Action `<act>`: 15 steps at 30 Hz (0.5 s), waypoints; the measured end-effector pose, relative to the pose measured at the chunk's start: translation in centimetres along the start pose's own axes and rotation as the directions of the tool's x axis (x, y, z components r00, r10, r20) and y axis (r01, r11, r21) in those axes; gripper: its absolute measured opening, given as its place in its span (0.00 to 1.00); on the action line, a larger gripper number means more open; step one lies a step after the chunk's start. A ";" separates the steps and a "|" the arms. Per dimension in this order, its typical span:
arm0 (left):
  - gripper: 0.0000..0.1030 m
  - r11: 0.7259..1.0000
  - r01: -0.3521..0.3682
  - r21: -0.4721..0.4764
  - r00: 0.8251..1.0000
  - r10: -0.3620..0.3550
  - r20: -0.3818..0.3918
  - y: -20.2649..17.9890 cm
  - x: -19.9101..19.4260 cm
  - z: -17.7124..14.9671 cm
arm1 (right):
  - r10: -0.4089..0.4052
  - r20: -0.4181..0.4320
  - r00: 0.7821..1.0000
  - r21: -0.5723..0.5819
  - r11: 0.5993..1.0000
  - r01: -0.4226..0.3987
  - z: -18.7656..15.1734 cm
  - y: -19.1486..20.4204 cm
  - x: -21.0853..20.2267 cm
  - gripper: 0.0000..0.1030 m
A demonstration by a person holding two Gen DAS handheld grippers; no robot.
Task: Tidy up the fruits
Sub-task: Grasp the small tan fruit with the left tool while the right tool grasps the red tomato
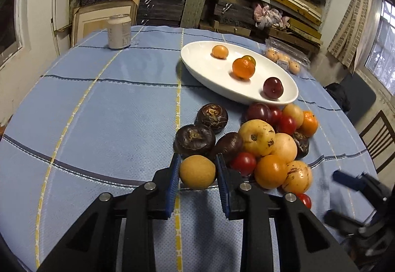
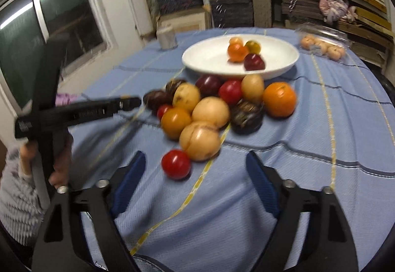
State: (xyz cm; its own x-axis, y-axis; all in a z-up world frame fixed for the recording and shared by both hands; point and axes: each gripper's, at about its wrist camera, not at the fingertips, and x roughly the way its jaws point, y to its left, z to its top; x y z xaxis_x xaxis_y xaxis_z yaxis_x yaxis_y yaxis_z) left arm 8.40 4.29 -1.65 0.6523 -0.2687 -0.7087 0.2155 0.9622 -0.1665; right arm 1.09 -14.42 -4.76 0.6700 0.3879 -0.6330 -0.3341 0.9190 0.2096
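**Left claw has the tan fruit; next is the lift to the dish**

My left claw (image 1: 197,168) is clamped on a round tan fruit (image 1: 197,172) at the near edge of the pile, blue pads touching both its sides. To do this well I judge I should lift straight up before swinging toward the white dish (image 1: 207,69), because a dark brown fruit (image 1: 194,139) and a cherry tomato (image 1: 244,163) sit just beside it and could roll. I would set it down on bare dish, clear of the orange (image 1: 243,68) and plum (image 1: 272,88) already there.

My right claw (image 2: 195,168) stands partly open and empty, a red tomato (image 2: 175,164) between its pads but untouched.

Only the left view shows the grip itself. The right view, blurred, shows the left tool side-on, the hand (image 2: 59,163) gripping it, and the far side of the pile on the bench (image 2: 333,123).
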 end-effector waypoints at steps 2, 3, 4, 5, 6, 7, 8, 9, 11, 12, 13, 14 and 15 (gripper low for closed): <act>0.28 1.000 0.001 0.009 1.000 -0.002 0.006 -0.3 -0.2 -0.1 | 0.004 -0.032 0.999 0.006 1.000 -0.003 0.0 0.1 0.7 0.63; 0.28 1.000 0.004 0.016 1.000 -0.004 0.009 -0.5 -0.3 -0.1 | 0.005 -0.049 0.999 0.018 1.000 -0.004 0.0 0.1 1.2 0.62; 0.28 1.000 0.005 0.020 1.000 -0.005 0.010 -0.5 -0.4 -0.2 | 0.006 -0.057 0.998 0.025 1.000 -0.005 0.0 0.0 1.4 0.61; 0.28 1.000 0.006 0.024 1.000 -0.006 0.010 -0.6 -0.4 -0.2 | 0.009 -0.065 0.998 0.033 0.999 -0.007 -0.1 0.0 1.6 0.59; 0.28 1.000 0.007 0.024 1.000 -0.007 0.008 -0.7 -0.4 -0.2 | 0.013 -0.072 0.997 0.041 0.999 -0.010 -0.1 0.1 1.8 0.59; 0.28 1.000 0.008 0.024 1.000 -0.008 0.006 -0.6 -0.3 -0.2 | 0.017 -0.076 0.997 0.045 0.999 -0.013 -0.1 0.1 2.0 0.59; 0.28 1.000 0.009 0.024 1.000 -0.009 0.001 -0.6 -0.2 -0.3 | 0.022 -0.086 0.996 0.047 0.999 -0.018 -0.1 0.2 2.2 0.59; 0.28 1.000 0.009 0.025 1.000 -0.009 0.000 -0.6 -0.2 -0.3 | 0.024 -0.093 0.995 0.048 0.999 -0.020 0.0 0.3 2.4 0.57; 0.28 1.000 0.011 0.029 1.000 -0.010 -0.003 -0.7 -0.1 -0.3 | 0.031 -0.111 0.993 0.040 0.999 -0.027 0.0 0.8 2.9 0.52; 0.28 0.999 0.010 0.032 1.000 -0.010 -0.003 -0.8 -0.1 -0.3 | 0.034 -0.115 0.993 0.038 0.999 -0.030 0.1 0.9 3.2 0.49; 0.28 0.999 0.009 0.035 1.000 -0.009 -0.003 -0.8 -0.1 -0.3 | 0.039 -0.119 0.992 0.039 0.999 -0.034 0.1 1.1 3.4 0.48; 0.28 0.999 0.009 0.038 1.000 -0.009 -0.003 -0.9 -0.1 -0.4 | 0.042 -0.125 0.991 0.039 0.999 -0.037 0.1 1.3 3.6 0.44; 0.28 0.999 0.009 0.041 1.000 -0.009 -0.004 -1.0 -0.1 -0.4 | 0.041 -0.134 0.990 0.038 0.999 -0.036 0.1 1.4 3.8 0.43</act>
State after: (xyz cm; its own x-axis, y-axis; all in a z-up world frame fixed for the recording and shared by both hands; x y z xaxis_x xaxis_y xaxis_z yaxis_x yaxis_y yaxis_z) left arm 7.88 3.38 -1.71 0.6471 -0.2772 -0.7102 0.2508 0.9571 -0.1450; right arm 3.26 -11.65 -6.80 0.5610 0.4122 -0.7179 -0.3326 0.9064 0.2604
